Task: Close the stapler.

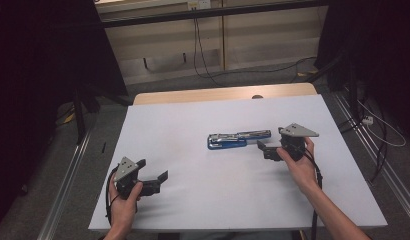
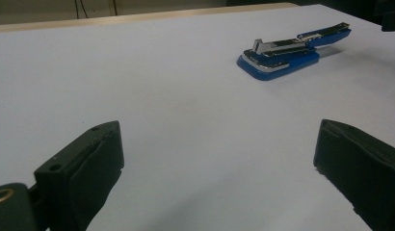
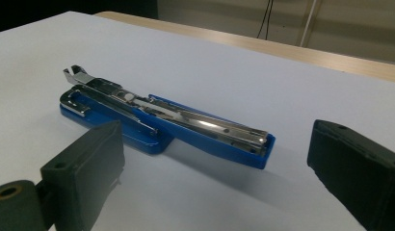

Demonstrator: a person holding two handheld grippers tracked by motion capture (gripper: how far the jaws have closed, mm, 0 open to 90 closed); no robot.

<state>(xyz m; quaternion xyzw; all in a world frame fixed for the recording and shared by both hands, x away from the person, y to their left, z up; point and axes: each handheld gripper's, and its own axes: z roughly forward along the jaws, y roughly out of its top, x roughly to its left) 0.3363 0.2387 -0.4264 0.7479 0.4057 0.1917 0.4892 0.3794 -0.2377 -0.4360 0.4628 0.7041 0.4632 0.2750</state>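
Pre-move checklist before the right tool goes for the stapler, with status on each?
1. Right tool open: ok, jaws stand wide apart.
2. Stapler within the right tool's line: ok, it lies just ahead of the jaws, untouched.
3. Stapler state: not ok if a closed one is expected; it lies swung open, magazine exposed.
4. Left tool out of the way: ok, open and well apart from the stapler.
5. White table top around the stapler free of clutter: ok.
6. Staples loaded: cannot tell.

glossy blue plastic stapler [image 3: 162,122] with shiny metal rail on matt white table [image 1: 203,175]
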